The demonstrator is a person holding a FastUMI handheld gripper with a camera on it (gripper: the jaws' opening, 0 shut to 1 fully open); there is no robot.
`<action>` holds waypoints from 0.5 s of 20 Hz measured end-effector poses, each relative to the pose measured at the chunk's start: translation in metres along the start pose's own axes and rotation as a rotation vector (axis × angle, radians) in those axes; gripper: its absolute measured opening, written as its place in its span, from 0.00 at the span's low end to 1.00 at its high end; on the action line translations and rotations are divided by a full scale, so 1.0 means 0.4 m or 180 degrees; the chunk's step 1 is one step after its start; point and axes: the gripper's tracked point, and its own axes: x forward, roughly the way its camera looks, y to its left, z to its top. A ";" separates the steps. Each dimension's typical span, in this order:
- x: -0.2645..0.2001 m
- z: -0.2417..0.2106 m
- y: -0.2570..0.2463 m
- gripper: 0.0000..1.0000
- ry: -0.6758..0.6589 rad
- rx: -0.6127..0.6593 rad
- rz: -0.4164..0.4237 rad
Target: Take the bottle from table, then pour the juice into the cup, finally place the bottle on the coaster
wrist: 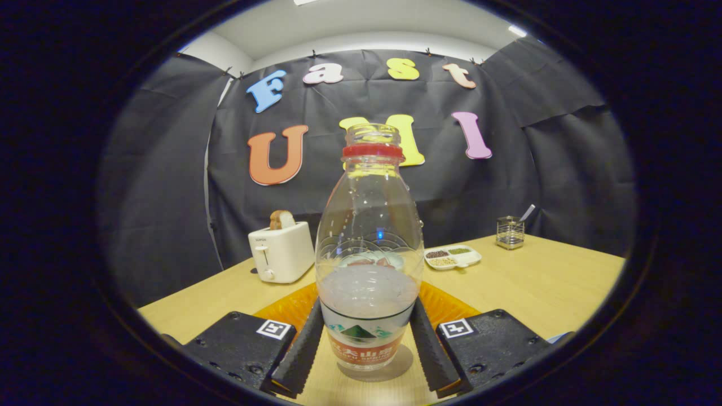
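**Fingers closed on the bottle's lower body, lift pending**

Left to right across the wooden table: white toaster with a slice of bread standing in its slot, well back. Centre, the clear plastic bottle stands on the table between my fingers, an orange coaster just behind it. Further right, a white divided dish of grains, then a small glass holder near the far edge.

Gripper: both fingers press against the bottle's flanks at the label band, low on the body. I read it as clamped on.

Bottle's long axis is vertical; uncapped neck with red collar points straight up. Liquid fills roughly the lower third.

Judgement for the lift: the hold is low, with most of the bottle above it, so I'd raise slowly and straight, keep the neck upright until over the cup, and avoid jerks that slosh.
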 end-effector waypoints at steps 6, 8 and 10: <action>0.044 -0.074 -0.003 0.82 0.0156 -0.0055 -0.0054; 0.056 -0.073 0.006 0.83 0.0109 0.0055 0.0008; 0.057 -0.094 -0.004 0.85 0.0187 0.0094 0.0014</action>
